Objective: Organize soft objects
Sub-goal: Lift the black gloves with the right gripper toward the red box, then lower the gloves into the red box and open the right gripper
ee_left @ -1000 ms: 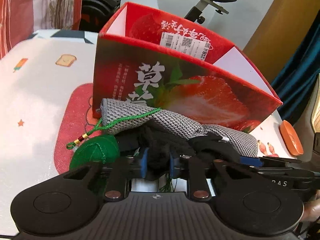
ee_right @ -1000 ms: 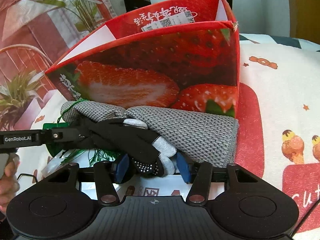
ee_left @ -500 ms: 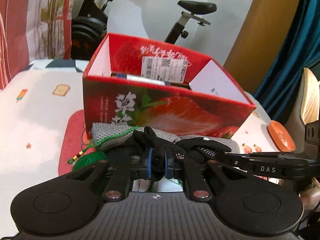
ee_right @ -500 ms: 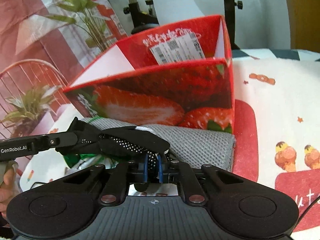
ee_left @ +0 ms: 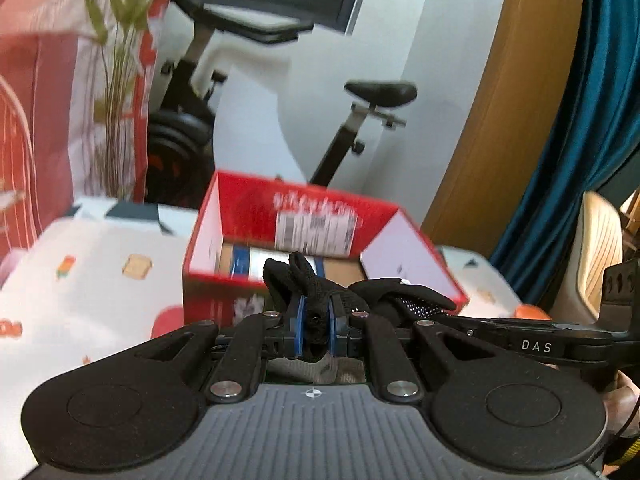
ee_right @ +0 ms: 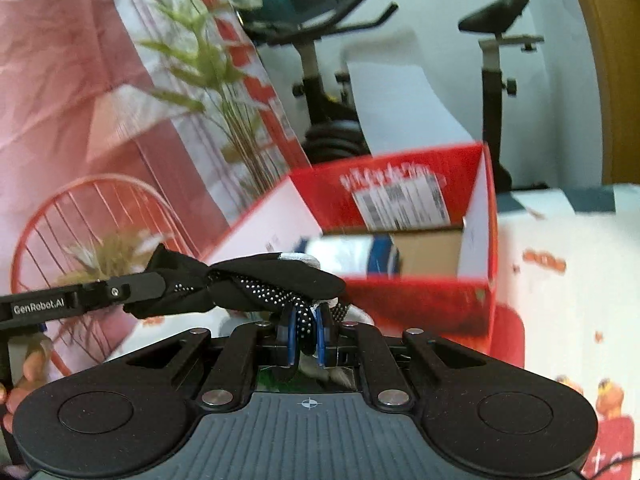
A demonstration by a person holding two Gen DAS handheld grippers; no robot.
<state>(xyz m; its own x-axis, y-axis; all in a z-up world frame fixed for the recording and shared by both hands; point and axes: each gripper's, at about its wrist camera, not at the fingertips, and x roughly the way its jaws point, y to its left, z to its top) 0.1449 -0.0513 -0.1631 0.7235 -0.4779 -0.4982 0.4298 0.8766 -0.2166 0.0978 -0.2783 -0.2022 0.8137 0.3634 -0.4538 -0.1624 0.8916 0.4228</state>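
Here, a black glove held between both grippers, on the near side of the red box.

Left wrist view: left gripper [ee_left: 314,322] pinches one end of the black glove [ee_left: 308,280], blue pads pressed on the fabric; the rest runs right to the right gripper [ee_left: 440,312]. Red box [ee_left: 296,204] stands just beyond, open-topped.
Right wrist view: right gripper [ee_right: 307,330] nips the dotted glove [ee_right: 276,284]; the glove stretches left to the left gripper [ee_right: 160,284]. Red box [ee_right: 400,176] lies beyond, to the right.

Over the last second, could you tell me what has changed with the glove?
The right hand-held gripper closed on the black glove; with the left hand-held gripper already clamped, both lifted it off the grey cloth. The strawberry box stayed put.
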